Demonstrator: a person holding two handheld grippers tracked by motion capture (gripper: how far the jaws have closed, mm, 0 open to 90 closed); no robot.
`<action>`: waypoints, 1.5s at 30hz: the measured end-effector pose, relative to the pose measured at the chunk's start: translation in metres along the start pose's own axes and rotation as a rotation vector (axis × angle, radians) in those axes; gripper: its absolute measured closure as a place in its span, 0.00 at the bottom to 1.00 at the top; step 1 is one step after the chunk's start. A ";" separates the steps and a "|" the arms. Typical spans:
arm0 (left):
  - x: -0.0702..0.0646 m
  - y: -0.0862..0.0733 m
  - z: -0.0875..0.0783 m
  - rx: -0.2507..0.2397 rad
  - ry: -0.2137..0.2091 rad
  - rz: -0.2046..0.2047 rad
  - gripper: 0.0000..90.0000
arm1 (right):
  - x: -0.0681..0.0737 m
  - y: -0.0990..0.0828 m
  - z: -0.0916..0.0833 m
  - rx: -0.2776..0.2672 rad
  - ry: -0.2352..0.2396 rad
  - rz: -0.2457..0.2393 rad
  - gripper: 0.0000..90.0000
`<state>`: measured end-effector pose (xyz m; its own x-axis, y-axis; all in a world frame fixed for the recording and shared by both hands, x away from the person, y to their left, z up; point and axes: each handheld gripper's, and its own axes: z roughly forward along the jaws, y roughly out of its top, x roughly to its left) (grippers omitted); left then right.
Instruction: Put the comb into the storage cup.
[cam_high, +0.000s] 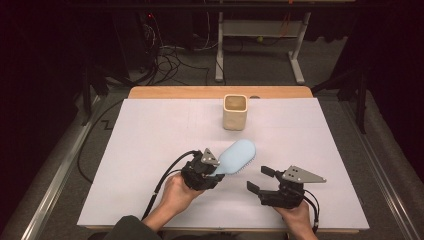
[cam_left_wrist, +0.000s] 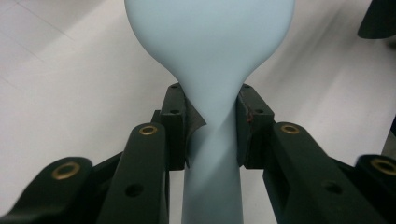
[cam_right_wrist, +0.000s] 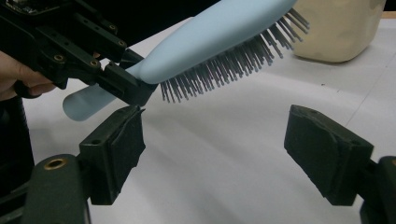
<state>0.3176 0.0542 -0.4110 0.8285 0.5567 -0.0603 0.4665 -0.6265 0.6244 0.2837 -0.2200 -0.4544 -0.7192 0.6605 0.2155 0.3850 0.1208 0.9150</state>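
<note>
Closest to the person, the right gripper (cam_high: 260, 180) hovers low over the white table sheet (cam_high: 150, 150) with its jaws wide apart and nothing between them; from the right gripper view the two black pads (cam_right_wrist: 327, 149) frame only bare sheet. Just to its left, the left gripper (cam_high: 216, 170) is clamped on the handle of a pale blue hairbrush (cam_high: 237, 156), the pads pressing the narrow neck from both sides, as the left gripper view shows plainly (cam_left_wrist: 212, 116). The brush is off the table, tilted up and away, its dark bristles (cam_right_wrist: 224, 70) facing down and toward the right gripper. Farther back, well apart from both hands, stands a cream square cup (cam_high: 234, 112), upright and, as far as I can see into it, with nothing in it. So the pick-up looks done: the brush is secured and lifted. What seems left, by my reckoning, is carrying it to the cup and dropping it in, or handing it across to the waiting right gripper first.
</note>
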 end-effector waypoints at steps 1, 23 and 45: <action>-0.001 0.001 0.001 0.003 0.000 0.003 0.77 | 0.000 0.000 0.001 0.002 0.002 0.001 0.22; -0.013 0.006 0.010 0.010 0.012 0.036 0.77 | -0.004 0.008 0.009 -0.017 0.005 0.046 0.19; -0.024 0.012 0.015 -0.002 -0.005 0.059 0.77 | -0.006 0.011 0.016 -0.008 0.006 0.100 0.17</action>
<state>0.3080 0.0250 -0.4138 0.8561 0.5161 -0.0273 0.4161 -0.6570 0.6286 0.3017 -0.2104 -0.4511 -0.6811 0.6642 0.3081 0.4505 0.0485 0.8914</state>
